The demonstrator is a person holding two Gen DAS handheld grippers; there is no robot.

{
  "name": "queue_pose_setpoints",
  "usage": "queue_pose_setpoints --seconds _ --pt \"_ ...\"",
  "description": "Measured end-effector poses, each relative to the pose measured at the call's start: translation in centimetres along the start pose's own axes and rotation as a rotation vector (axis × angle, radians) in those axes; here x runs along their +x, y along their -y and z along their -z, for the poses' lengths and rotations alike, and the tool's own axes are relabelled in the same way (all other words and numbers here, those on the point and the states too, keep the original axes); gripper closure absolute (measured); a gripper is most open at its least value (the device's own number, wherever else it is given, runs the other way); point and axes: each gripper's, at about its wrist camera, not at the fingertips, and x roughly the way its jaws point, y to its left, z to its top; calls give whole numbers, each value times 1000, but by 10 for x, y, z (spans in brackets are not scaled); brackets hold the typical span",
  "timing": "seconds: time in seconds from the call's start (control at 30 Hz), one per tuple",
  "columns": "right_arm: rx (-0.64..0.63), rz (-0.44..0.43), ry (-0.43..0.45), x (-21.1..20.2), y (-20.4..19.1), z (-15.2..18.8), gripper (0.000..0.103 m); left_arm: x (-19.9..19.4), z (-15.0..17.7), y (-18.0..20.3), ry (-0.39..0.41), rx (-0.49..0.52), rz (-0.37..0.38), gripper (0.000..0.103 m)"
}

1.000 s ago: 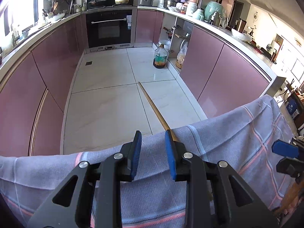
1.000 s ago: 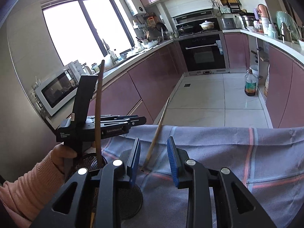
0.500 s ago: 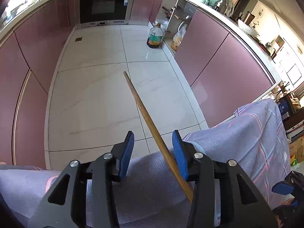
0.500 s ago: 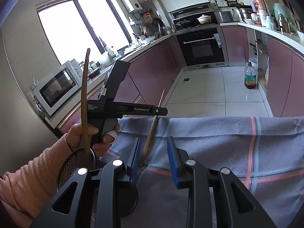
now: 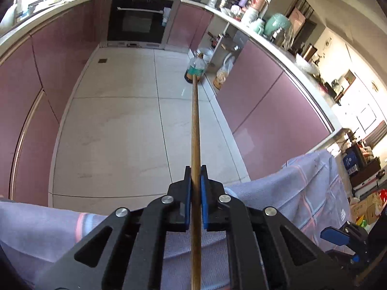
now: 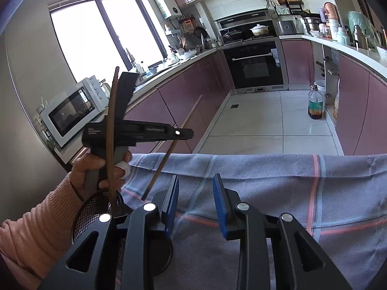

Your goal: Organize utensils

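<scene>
My left gripper (image 5: 196,188) has its jaws clamped on a long brown wooden chopstick (image 5: 195,125) pointing toward twelve o'clock; my right gripper (image 6: 196,203) has its jaws open above the grey checked cloth (image 6: 278,183).

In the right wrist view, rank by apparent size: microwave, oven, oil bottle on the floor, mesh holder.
1. mesh holder, though it sits nearest the camera and is partly hidden
2. microwave and oven look about alike; not ranked
3. oil bottle, clearly smallest
</scene>
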Motion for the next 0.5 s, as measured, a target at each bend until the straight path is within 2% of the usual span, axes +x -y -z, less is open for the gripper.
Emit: queue_pose_setpoints --seconds 0.2,0.3,0.37,0.43,0.5 --pt "-10 6 61 -22 -8 -4 75 -128 1 2 271 -18 14 96" --pt "-19 3 86 -34 -13 -3 75 -174 15 21 344 10 38 96" --pt "-23 -4 95 -42 -16 -2 75 -195 26 35 375 14 81 96" --pt "-29 -1 104 -48 -20 1 75 -208 37 48 400 11 131 96" --pt "-41 -2 109 -54 -24 3 75 -215 47 61 424 16 146 96"
